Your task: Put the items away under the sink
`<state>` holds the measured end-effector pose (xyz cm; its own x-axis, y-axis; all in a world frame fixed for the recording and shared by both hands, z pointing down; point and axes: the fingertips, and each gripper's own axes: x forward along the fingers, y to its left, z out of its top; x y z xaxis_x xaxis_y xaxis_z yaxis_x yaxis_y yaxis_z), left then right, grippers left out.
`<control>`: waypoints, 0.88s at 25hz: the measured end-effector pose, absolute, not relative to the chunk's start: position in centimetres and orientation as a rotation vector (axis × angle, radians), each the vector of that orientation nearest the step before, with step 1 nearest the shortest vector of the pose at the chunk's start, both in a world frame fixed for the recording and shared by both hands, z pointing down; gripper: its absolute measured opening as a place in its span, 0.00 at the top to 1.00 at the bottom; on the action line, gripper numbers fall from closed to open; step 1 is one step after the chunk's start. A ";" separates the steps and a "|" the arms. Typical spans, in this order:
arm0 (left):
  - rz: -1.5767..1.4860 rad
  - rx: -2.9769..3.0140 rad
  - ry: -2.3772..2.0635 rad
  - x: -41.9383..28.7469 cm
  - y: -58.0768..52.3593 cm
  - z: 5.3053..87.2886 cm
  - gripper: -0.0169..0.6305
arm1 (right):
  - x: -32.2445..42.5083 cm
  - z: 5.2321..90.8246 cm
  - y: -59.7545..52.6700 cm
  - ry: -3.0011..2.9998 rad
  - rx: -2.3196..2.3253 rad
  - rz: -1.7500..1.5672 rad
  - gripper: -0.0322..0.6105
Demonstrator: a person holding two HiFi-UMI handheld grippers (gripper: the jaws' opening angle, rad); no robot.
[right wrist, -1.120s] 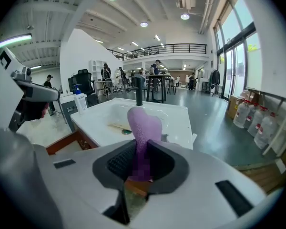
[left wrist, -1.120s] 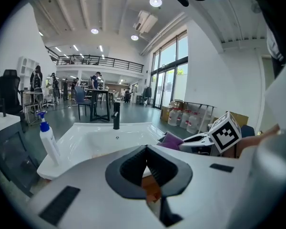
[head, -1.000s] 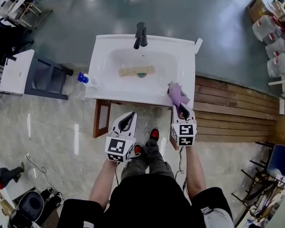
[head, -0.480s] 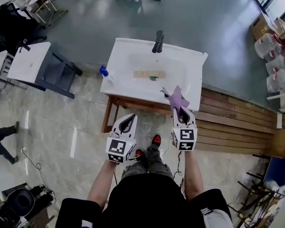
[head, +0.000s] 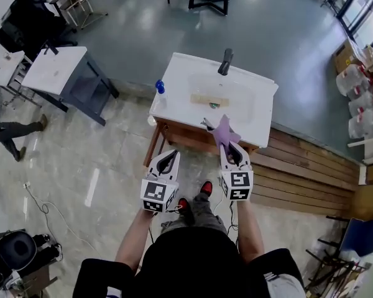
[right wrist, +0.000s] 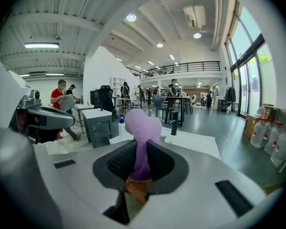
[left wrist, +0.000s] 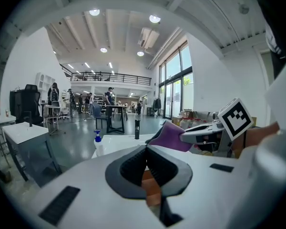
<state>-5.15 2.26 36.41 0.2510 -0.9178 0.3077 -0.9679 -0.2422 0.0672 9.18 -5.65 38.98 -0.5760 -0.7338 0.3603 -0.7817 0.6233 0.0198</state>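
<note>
My right gripper (head: 233, 151) is shut on a purple cloth (head: 224, 131), held off the front edge of the white sink unit (head: 174, 95); in the right gripper view the purple cloth (right wrist: 142, 128) sticks up from between the jaws. My left gripper (head: 168, 160) is shut with nothing in it, held beside the right one, its jaws closed in the left gripper view (left wrist: 146, 163). A spray bottle (head: 161, 94) with a blue cap stands at the sink's left edge. A tan strip (head: 209, 100) lies in the basin by the black tap (head: 225, 61).
A wooden frame (head: 156, 143) shows under the sink's front. A wooden platform (head: 311, 166) lies to the right. A white table with a grey cabinet (head: 68, 76) stands to the left. Water jugs (head: 358, 85) stand at the far right. A person (head: 6, 129) is at the left edge.
The view has pulled back from the sink, which now sits farther away. Both grippers keep their pose, the right still holding the cloth, now off the sink's edge.
</note>
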 end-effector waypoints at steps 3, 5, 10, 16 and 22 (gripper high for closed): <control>0.286 2.261 -1.787 -6.0 3.8 36.2 0.96 | 7.6 38.5 -4.0 -2.538 1.173 0.187 0.82; 0.274 2.244 -1.808 -6.7 4.9 36.2 0.96 | 6.7 38.5 -2.9 -2.548 1.139 0.180 0.82; 0.243 2.194 -1.855 -8.5 6.8 36.6 0.96 | 4.4 39.3 -0.3 -2.564 1.047 0.173 0.83; 0.234 2.111 -1.897 -10.0 7.3 38.6 0.96 | 2.6 42.4 0.9 -2.560 0.953 0.216 0.82; 0.265 2.002 -1.902 -10.3 7.9 43.9 0.96 | 1.8 48.0 1.3 -2.531 0.830 0.278 0.82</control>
<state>-10.29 7.95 43.93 0.0734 -0.9222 0.3797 -0.9909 -0.0242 0.1325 1.77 1.29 47.97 -0.7127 -0.5087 0.4830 -0.6015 0.7974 -0.0477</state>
